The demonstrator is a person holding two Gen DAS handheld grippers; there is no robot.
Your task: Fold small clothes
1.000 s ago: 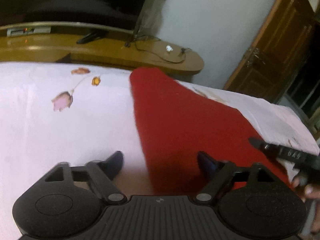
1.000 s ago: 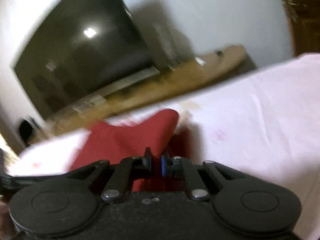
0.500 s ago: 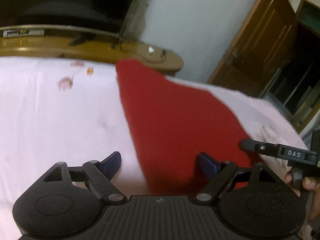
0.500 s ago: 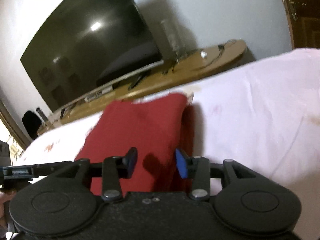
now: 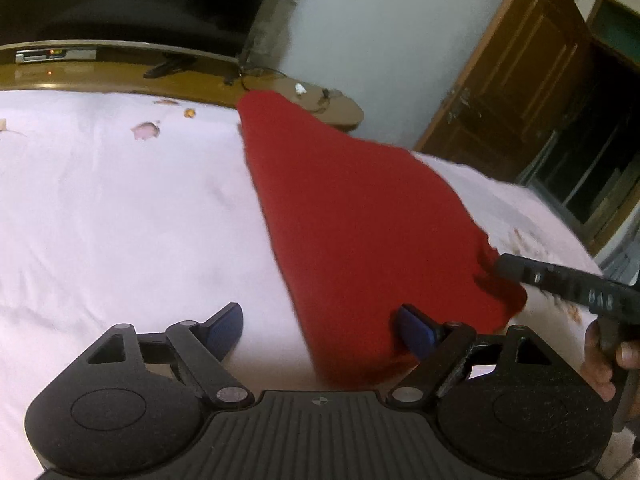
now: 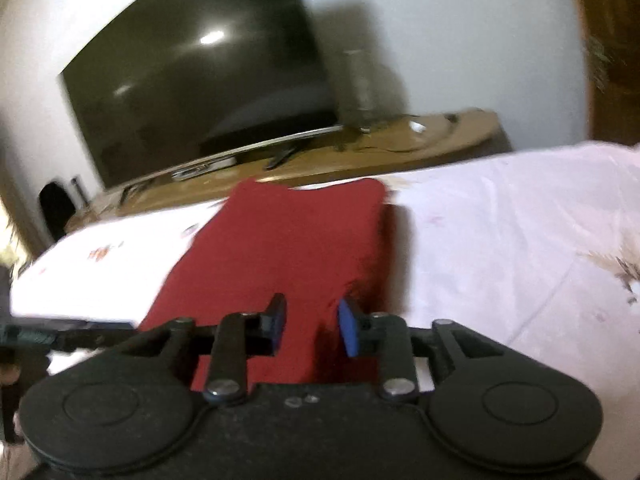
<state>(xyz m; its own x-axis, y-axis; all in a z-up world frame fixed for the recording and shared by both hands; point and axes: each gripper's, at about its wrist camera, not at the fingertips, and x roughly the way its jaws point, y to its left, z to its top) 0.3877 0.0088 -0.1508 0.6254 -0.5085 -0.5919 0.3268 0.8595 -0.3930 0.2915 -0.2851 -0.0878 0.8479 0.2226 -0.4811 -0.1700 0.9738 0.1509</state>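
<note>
A bed (image 5: 100, 208) covered by a pale floral sheet held a red garment (image 5: 352, 216), folded into a long flat strip. The left claw (image 5: 320, 326) stood wide apart, empty, over the near end. The right claw (image 6: 312, 328) was closing, its pads astride the cloth without pressing. The fabric looked soft, light and limp; a corner or edge seemed the best hold.

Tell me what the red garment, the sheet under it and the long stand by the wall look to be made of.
Red garment: soft matte fabric, likely a knit or cotton; no sheen, limp edges.
Sheet: thin pale pink woven cloth with printed flowers and fine creases.
Stand: probably varnished wood or a wood-look laminate; brown and glossy, catching reflections.
</note>
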